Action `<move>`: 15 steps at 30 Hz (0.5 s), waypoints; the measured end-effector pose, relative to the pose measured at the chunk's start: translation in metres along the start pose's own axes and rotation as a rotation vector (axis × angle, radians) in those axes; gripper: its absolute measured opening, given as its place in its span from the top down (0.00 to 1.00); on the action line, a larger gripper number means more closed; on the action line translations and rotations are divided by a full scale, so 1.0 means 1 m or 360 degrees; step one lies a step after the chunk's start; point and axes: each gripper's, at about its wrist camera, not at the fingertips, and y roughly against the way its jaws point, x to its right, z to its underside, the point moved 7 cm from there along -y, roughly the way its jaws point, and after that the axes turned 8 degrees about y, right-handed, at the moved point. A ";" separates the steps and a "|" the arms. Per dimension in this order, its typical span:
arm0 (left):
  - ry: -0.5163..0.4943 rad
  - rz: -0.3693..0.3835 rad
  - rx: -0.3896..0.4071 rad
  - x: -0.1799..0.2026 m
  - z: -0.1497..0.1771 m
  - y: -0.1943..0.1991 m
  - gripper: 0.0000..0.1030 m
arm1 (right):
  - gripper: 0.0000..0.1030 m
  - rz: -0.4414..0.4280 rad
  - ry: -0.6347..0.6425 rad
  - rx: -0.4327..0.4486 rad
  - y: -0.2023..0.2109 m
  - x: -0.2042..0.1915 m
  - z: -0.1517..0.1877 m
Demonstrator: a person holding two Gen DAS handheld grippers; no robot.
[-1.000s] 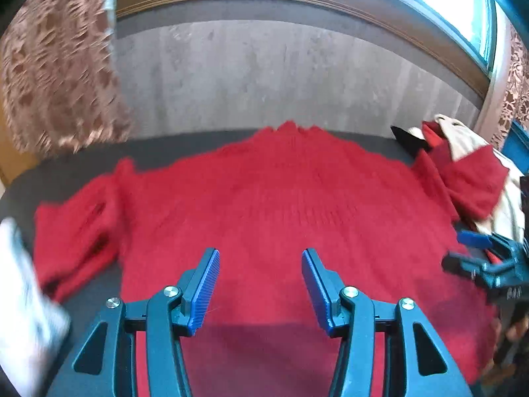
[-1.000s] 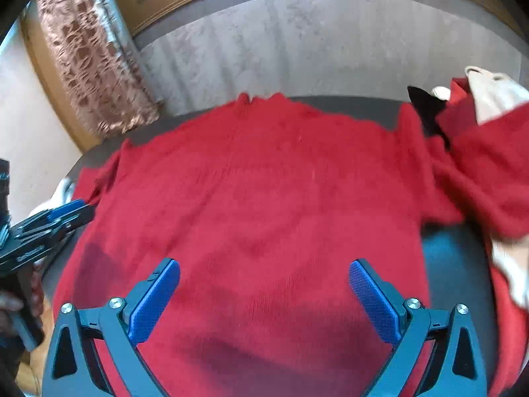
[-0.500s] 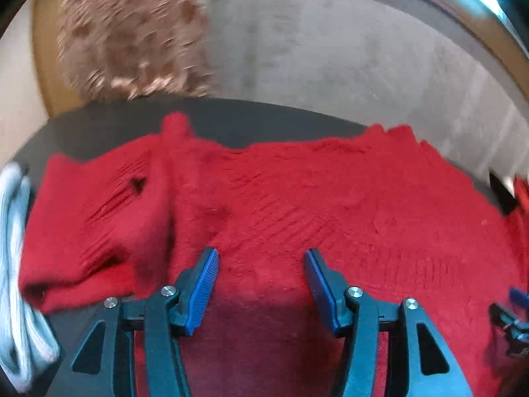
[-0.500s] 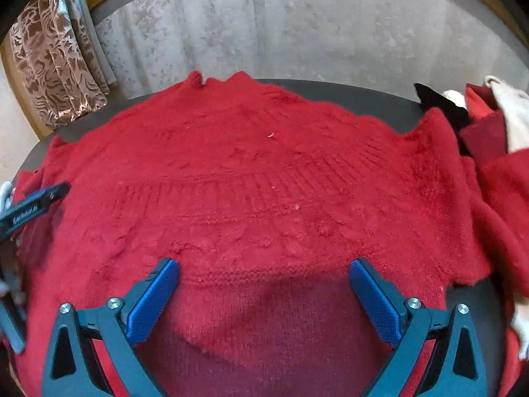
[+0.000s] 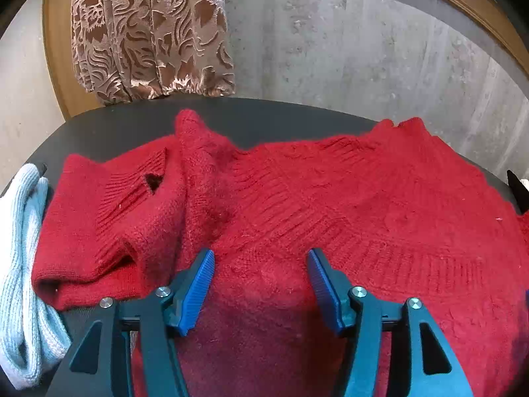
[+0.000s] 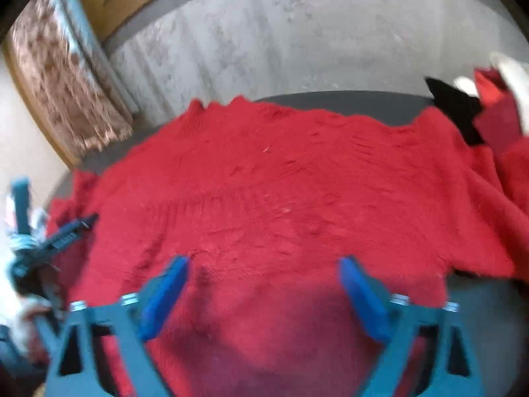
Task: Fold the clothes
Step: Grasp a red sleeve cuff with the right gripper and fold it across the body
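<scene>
Left wrist view: the left claw hangs low over the red sweater, its blue pads parted about halfway and holding nothing; knit shows between them. The sweater lies spread flat on the dark table, collar at the far edge, body running away from the claw toward the wall. Its bunched sleeve lies just left of the claw, doubled on itself (a small hole shows in the ribbing). The left claw is the nearer one to that sleeve. A pale blue knit sits left of the sleeve at the table edge; a patterned curtain hangs beyond. Right wrist view, blurred: the right claw is spread wide and empty above the sweater's lower middle. The other sleeve trails right toward a pile of clothes. A grey concrete wall stands behind.
</scene>
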 end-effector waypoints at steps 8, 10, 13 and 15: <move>0.0010 0.0003 0.0006 0.001 0.001 0.003 0.41 | 0.28 0.0092 -0.0569 0.0456 0.161 0.159 -0.005; 0.0010 0.0001 0.0006 0.001 0.001 0.002 0.41 | 0.20 0.0096 -0.0685 0.0520 0.177 0.187 -0.002; 0.0012 -0.0004 0.0007 0.001 0.001 0.003 0.40 | 0.17 0.0102 -0.0861 0.0614 0.201 0.230 0.002; 0.0009 -0.0007 0.0006 0.001 0.001 0.003 0.40 | 0.17 0.0106 -0.0977 0.0677 0.217 0.258 0.006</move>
